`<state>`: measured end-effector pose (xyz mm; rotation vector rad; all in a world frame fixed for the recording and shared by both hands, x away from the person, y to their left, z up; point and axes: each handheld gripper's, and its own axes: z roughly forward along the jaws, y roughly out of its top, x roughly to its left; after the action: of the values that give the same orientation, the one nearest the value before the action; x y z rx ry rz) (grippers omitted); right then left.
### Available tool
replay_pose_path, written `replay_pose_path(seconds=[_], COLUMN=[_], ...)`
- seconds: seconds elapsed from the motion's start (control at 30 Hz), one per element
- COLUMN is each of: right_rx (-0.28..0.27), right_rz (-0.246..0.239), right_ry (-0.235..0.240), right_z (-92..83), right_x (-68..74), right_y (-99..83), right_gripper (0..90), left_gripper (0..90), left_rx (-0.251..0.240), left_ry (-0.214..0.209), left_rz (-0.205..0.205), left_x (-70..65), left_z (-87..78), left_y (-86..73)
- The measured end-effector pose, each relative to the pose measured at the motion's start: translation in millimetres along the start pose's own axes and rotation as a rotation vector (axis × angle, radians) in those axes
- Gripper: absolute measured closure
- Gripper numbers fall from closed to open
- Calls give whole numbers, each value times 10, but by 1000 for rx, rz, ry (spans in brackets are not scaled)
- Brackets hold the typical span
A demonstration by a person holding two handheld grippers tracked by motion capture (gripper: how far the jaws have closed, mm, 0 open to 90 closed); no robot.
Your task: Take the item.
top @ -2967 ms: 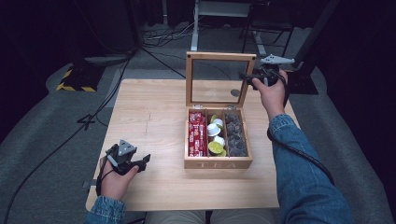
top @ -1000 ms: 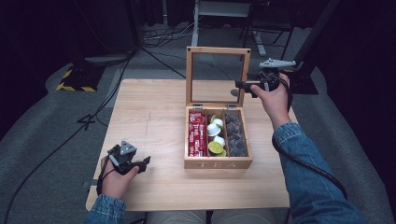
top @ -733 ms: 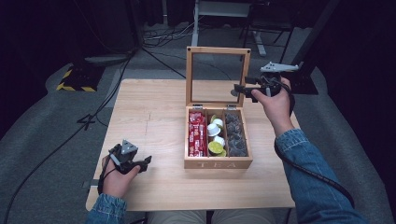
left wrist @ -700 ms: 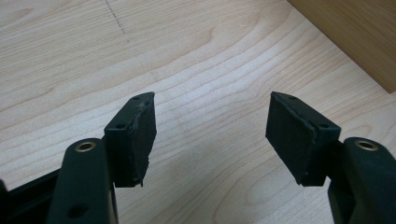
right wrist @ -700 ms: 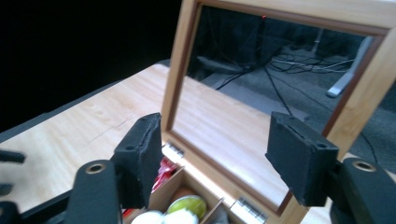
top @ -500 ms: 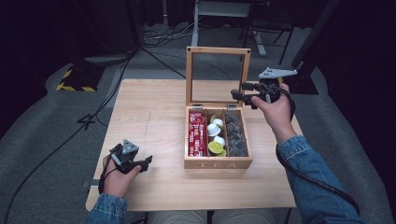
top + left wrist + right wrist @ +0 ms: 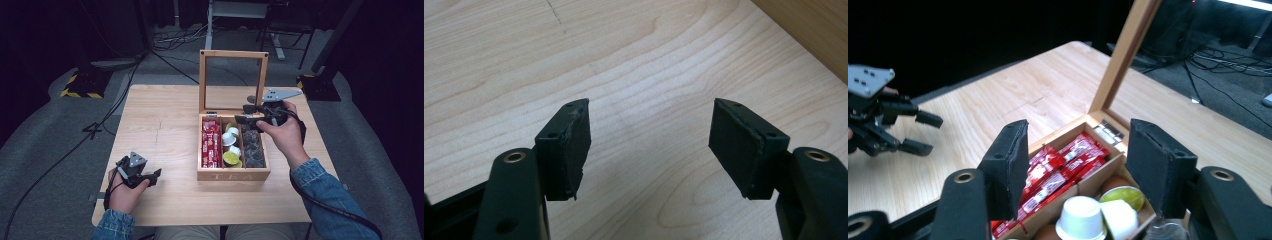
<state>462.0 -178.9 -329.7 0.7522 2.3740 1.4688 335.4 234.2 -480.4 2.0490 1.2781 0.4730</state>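
Dark floor with cables and stand legs surrounds a pale wooden table (image 7: 165, 120). On the table's right half stands a wooden tea box (image 7: 233, 172) with its glass-paned lid (image 7: 233, 80) raised upright at the far side. The box has three compartments: red sachets (image 7: 211, 144) fill the left one, white and yellow-green pods (image 7: 231, 147) sit in the middle one, and dark pods (image 7: 252, 147) lie in the right one. The right gripper (image 7: 244, 114) hovers over the box's far right corner, above the compartments, jaws spread and holding nothing; in its own view the sachets and white pods lie just below the jaws. The left gripper (image 7: 154, 175) rests low near the table's near left edge, well apart from the box, jaws spread over bare wood.
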Motion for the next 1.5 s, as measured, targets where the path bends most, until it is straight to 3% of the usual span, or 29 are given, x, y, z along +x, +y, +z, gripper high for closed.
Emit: replay_pose_path(seconds=[0.23,0.53,0.7,0.93,1.1,1.2,1.5], right_rx=[44,155,205,359,399,399,441], right_rz=[-38,-15,-6,-17,2,-25,-12], right_ry=[27,59,74,65,40,3,-5], right_z=[225,552,693,983,1067,1085,1190], right_x=[189,312,347,459,503,511,557], right_y=[-70,-183,-252,-383,-385,-374,-425], right_gripper=[424,418,426,441,443,439,439], left_gripper=[331,307,291,277,274,273,271], left_rx=[16,23,3,-7,-4,-4,-4], left_ry=[10,18,10,0,-1,-1,-1], left_rz=[11,25,33,27,27,29,29], left_x=[-2,13,32,43,44,46,45], left_z=[-16,28,61,81,84,86,92], left_y=[-98,-214,-248,-248,-243,-241,-234])
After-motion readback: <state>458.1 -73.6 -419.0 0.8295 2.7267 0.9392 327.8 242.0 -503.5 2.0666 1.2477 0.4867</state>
